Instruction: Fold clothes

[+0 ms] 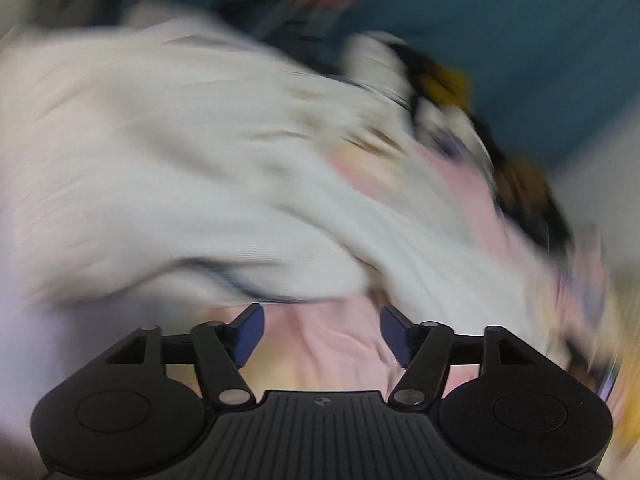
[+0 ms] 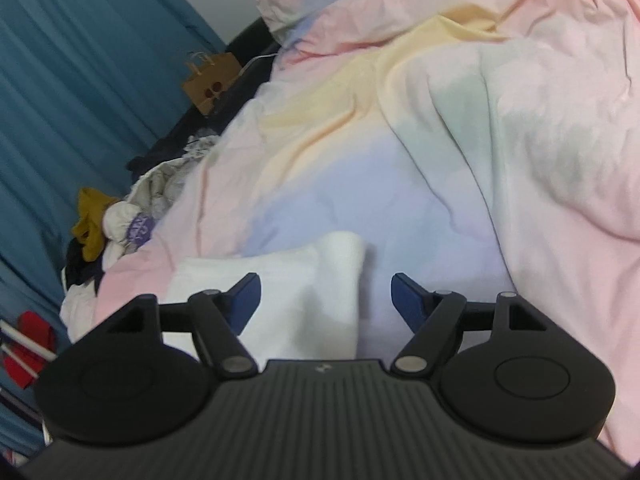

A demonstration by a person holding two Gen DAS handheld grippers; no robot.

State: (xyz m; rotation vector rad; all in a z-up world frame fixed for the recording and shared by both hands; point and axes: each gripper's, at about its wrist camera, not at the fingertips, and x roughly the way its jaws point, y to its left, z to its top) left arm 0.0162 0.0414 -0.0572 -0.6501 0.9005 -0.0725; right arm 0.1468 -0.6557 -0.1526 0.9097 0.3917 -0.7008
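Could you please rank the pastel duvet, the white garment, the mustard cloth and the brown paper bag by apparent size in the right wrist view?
1. pastel duvet
2. white garment, partly hidden by the tool
3. mustard cloth and brown paper bag: look alike, and the bag lies farther off, so unranked.

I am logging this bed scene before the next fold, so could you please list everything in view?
White garment: one, white, blurred in the left wrist view, spread on the bedding; a folded white piece lies before the right tongs, perhaps the same garment.
Bedding: one, pastel pink, yellow, blue and green, rumpled across the bed.
Clothes pile: one heap, mustard, white, purple and dark, at the bed edge by the curtain.
Curtain: one, teal, behind the bed.
Cardboard box: one, brown, by the curtain.
Red item: one, red, low left, unclear.
Left tongs: open, holding nothing.
Right tongs: open, holding nothing.
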